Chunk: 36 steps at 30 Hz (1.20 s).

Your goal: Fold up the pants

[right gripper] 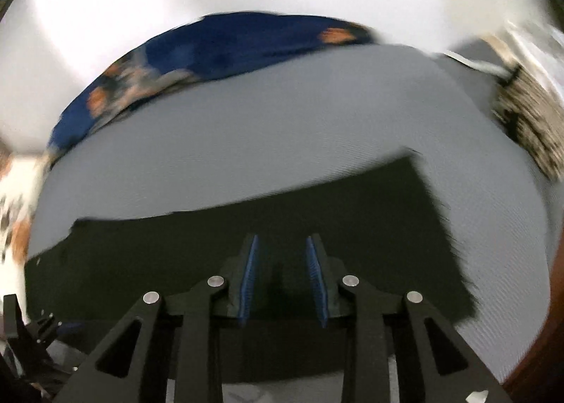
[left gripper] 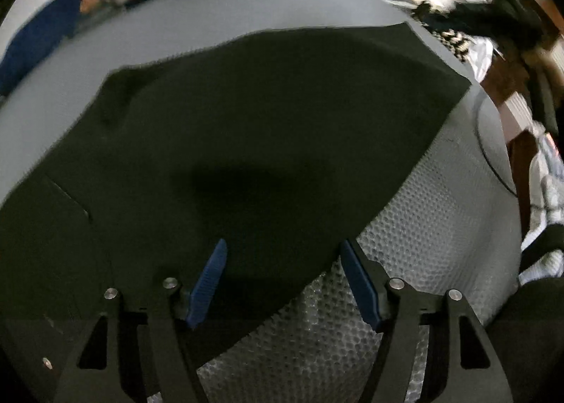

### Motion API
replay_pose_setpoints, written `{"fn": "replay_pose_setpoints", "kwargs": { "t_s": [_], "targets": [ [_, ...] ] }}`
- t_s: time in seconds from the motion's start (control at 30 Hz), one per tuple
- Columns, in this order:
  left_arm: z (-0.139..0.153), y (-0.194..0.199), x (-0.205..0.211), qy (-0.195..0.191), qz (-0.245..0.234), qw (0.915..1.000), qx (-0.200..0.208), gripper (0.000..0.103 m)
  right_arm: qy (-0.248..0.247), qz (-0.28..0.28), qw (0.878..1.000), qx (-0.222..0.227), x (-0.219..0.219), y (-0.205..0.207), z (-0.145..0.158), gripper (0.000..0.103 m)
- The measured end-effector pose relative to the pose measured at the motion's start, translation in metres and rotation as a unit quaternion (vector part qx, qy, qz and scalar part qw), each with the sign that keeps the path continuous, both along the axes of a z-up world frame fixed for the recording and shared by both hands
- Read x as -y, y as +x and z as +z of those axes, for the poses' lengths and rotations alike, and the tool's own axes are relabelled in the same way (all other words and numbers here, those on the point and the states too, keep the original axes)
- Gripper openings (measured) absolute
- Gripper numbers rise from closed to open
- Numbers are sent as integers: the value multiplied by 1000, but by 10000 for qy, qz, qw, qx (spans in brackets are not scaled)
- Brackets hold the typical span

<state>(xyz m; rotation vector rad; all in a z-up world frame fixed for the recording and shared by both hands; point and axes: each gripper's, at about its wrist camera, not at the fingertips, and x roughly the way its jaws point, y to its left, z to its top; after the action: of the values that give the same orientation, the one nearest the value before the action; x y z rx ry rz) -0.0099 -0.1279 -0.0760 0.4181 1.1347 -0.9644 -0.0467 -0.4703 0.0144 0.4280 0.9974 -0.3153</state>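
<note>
Blue ribbed pads line both jaws of each tool. On the left gripper (left gripper: pixel 283 283) the jaws stand wide apart, holding nothing, poised over the near edge of one pair of dark, flat-lying fabric pants (left gripper: pixel 253 128). On the right gripper (right gripper: pixel 282 279) the jaws stand partly apart, also holding nothing, pointing forward low over the same pants (right gripper: pixel 317 226). The garment lies spread on one grey cloth-covered surface (left gripper: pixel 246 8), with one patch of bubble-textured sheet (left gripper: pixel 405 244) beside its edge. Beyond lies one blue, orange-patterned cloth (right gripper: pixel 218 47), blurred.
</note>
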Motion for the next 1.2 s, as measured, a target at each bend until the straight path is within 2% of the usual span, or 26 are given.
{"fn": "replay_pose_setpoints", "kwargs": {
  "t_s": [0.07,0.13,0.27,0.4,0.47,0.57,0.73,0.8,0.87,0.9,0.93,0.97,1.03,1.1,1.13,1.2],
  "targets": [
    [4,-4,-3,-4,-123,9999,-34,67,183,492,9986,10,-22,29,1,29],
    [12,-1,-10,-112,6,9999,127,67,448,999,9940,31,-46,58,0,29],
    [32,23,-43,-436,760,9954,401,67,1056,2101,9719,-90,-103,114,-11,30],
    [43,54,-87,-619,1739,9802,720,67,1412,3002,9426,-374,-159,165,-32,30],
    [44,68,-112,-621,2219,9703,741,67,1547,3296,9299,-512,-182,182,-41,30],
    [36,81,-142,-542,2698,9588,699,67,1660,3698,9116,-687,-213,204,-54,30],
    [14,84,-172,-416,3049,9504,447,67,1471,4143,8943,-835,-242,228,-64,30],
    [5,83,-174,-402,3080,9498,384,67,1469,4286,8868,-917,-248,232,-66,30],
    [2,77,-177,-412,3046,9506,432,67,1204,4420,8856,-769,-251,232,-57,10],
    [2,76,-177,-402,3020,9513,465,67,1168,4447,8862,-577,-248,231,-47,8],
    [1,75,-176,-391,2991,9522,488,67,1279,4388,8886,-388,-242,232,-40,0],
    [0,74,-177,-392,2981,9524,495,67,1401,4230,8952,-93,-236,235,-28,0],
    [-1,77,-177,-404,2981,9524,488,67,1233,4149,9015,58,-233,242,-18,0],
    [-2,78,-177,-384,2970,9528,502,67,1275,4057,9050,-74,-234,247,-23,1],
    [-1,75,-178,-372,2967,9528,515,67,1213,4040,9065,-181,-235,248,-29,6],
    [-2,75,-177,-367,2976,9526,517,67,1215,4094,9030,-469,-236,246,-39,6]
  ]
}}
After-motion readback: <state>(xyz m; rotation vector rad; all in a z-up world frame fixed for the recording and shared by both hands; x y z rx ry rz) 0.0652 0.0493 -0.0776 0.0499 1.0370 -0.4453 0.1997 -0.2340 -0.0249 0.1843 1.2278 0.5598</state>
